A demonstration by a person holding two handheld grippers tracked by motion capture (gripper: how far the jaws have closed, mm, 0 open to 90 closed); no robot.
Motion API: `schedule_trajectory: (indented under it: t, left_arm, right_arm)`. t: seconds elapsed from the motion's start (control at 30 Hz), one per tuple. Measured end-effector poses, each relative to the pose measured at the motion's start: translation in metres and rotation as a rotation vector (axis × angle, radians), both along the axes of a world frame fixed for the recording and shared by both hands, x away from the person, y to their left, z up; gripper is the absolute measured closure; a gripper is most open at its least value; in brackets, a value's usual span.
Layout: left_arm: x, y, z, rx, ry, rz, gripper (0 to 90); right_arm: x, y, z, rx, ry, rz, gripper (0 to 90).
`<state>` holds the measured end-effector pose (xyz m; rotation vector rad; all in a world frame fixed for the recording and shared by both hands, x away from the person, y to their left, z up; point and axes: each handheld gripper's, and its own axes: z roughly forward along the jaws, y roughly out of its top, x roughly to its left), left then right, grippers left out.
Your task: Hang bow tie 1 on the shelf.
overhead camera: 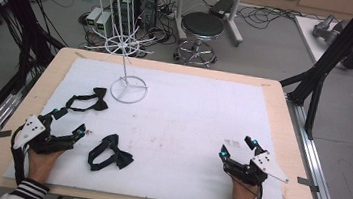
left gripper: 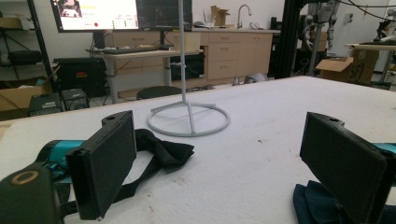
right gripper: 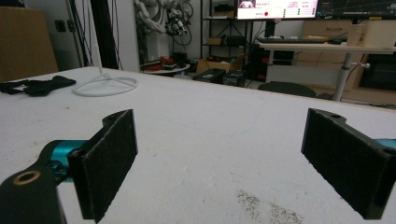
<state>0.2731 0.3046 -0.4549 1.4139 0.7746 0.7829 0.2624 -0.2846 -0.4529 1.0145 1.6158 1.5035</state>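
Note:
Two black bow ties lie on the white mat (overhead camera: 187,116). One bow tie (overhead camera: 89,100) rests at the far left near the stand; the other bow tie (overhead camera: 109,153) lies nearer the front. A white wire rack stand (overhead camera: 128,88) rises from a ring base at the back left. My left gripper (overhead camera: 69,121) rests open at the front left, between the two ties, nothing between its jaws. In the left gripper view the far tie (left gripper: 161,151) sits behind the left jaw and the near tie (left gripper: 313,203) under the right jaw. My right gripper (overhead camera: 238,147) rests open at the front right on bare mat.
The mat covers a wooden table (overhead camera: 284,107) whose edges show all round. A round stool (overhead camera: 201,29), cables and boxes stand on the floor beyond the far edge. A black frame leg (overhead camera: 327,61) slants at the right. Dark smudges (right gripper: 266,205) mark the mat near my right gripper.

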Motion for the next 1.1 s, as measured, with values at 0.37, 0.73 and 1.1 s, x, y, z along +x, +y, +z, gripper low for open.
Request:
schedule_trajectory:
  t: [0.37, 0.73, 1.1]
  left_arm:
    - [0.001, 0.001, 0.0, -0.004, 0.011, -0.003, 11.2]
    - [0.003, 0.004, 0.001, -0.025, 0.037, -0.026, 11.1]
    - [0.006, 0.003, 0.025, 0.063, 0.074, -0.139, 11.1]
  right_arm:
    - [0.0, 0.0, 0.0, 0.0, 0.001, -0.004, 10.0]
    - [0.0, 0.0, 0.0, -0.007, -0.004, -0.004, 10.0]
    - [0.0, 0.0, 0.0, -0.001, -0.003, -0.002, 9.9]
